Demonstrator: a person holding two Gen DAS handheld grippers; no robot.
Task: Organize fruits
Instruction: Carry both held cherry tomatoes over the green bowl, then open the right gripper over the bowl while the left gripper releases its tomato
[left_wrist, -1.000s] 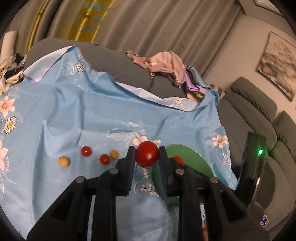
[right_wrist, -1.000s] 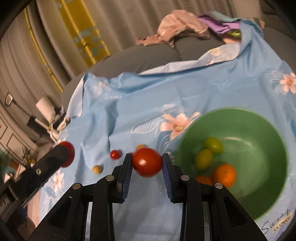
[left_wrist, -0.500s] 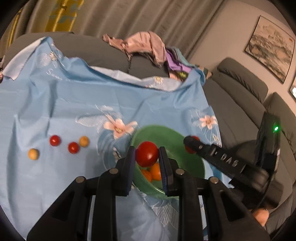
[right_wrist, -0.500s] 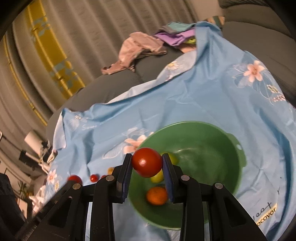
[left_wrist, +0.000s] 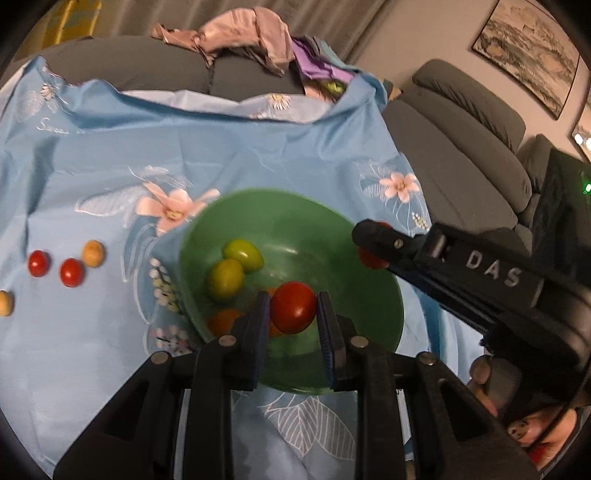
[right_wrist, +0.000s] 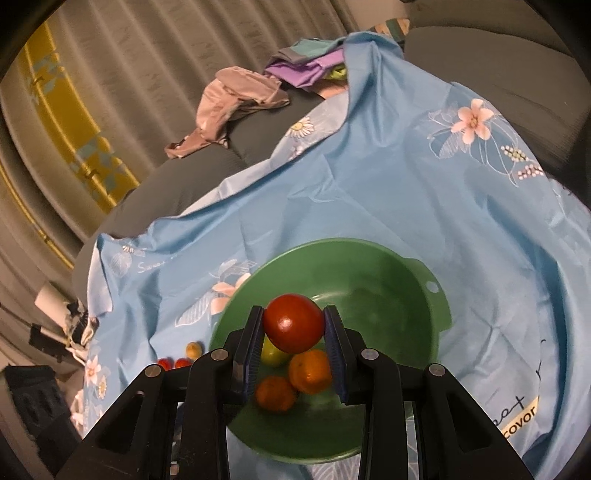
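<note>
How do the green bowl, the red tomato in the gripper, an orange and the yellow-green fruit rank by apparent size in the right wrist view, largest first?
1. Green bowl.
2. Red tomato, though nearness to the camera enlarges it.
3. Orange.
4. Yellow-green fruit, mostly hidden, so its rank is unsure.

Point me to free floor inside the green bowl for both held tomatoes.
Bare: the green bowl's floor on its tab-handle side, right in the right wrist view. Crowded: the opposite side, where two oranges and two green fruits cluster beneath the grippers.
</note>
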